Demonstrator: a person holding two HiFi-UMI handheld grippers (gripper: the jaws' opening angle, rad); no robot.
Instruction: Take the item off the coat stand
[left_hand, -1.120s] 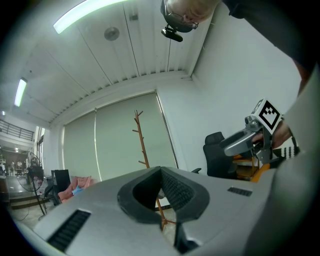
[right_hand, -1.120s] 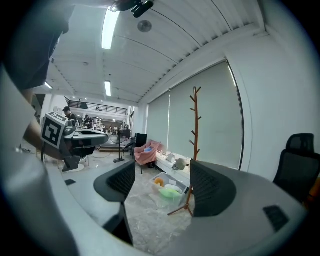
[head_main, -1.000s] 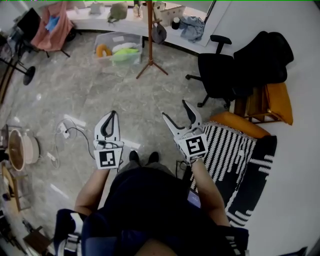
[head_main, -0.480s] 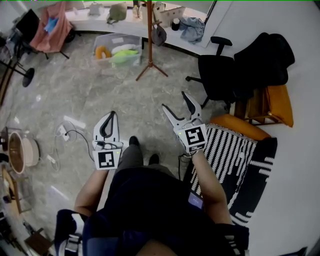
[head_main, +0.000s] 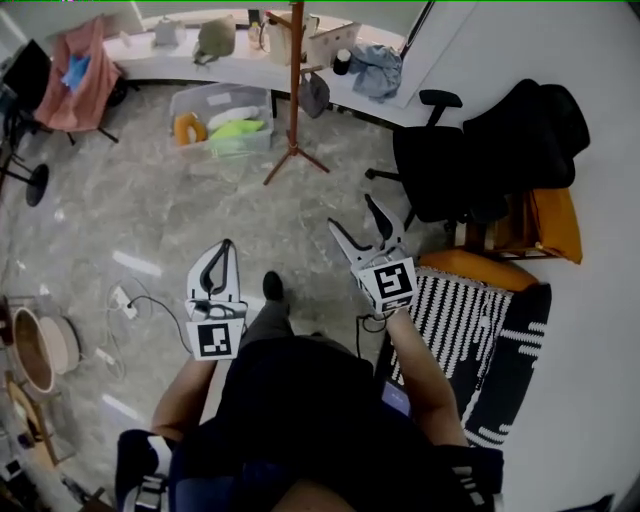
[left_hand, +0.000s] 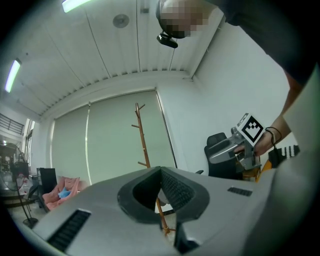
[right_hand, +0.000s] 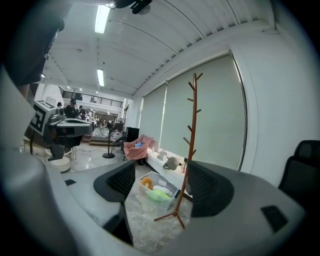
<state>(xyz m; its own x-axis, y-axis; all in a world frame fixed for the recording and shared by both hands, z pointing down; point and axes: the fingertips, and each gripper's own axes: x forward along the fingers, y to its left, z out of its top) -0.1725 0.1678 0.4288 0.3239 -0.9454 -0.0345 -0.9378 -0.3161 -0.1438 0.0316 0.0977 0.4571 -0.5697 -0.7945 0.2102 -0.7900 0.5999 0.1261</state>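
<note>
The wooden coat stand (head_main: 294, 90) rises at the far side of the room, in front of the window ledge. A dark grey item, likely a cap (head_main: 316, 94), hangs on its right side. My left gripper (head_main: 227, 246) is held out at waist height with its jaws shut and nothing in them. My right gripper (head_main: 354, 217) is beside it, open and empty. Both are well short of the stand. The left gripper view shows the stand (left_hand: 143, 142) past my shut left gripper (left_hand: 160, 172). In the right gripper view the stand (right_hand: 190, 145) shows between the open jaws of my right gripper (right_hand: 159, 182).
A clear plastic bin (head_main: 222, 108) with coloured things sits left of the stand's foot. A black office chair (head_main: 430, 168), a dark coat (head_main: 525, 118) and a striped cloth (head_main: 452, 308) fill the right. A cable and power strip (head_main: 126, 298) lie on the floor at left.
The person has stepped forward, so the stand and bin sit nearer and lower in the head view. Both grippers keep their states, left shut and right open.
</note>
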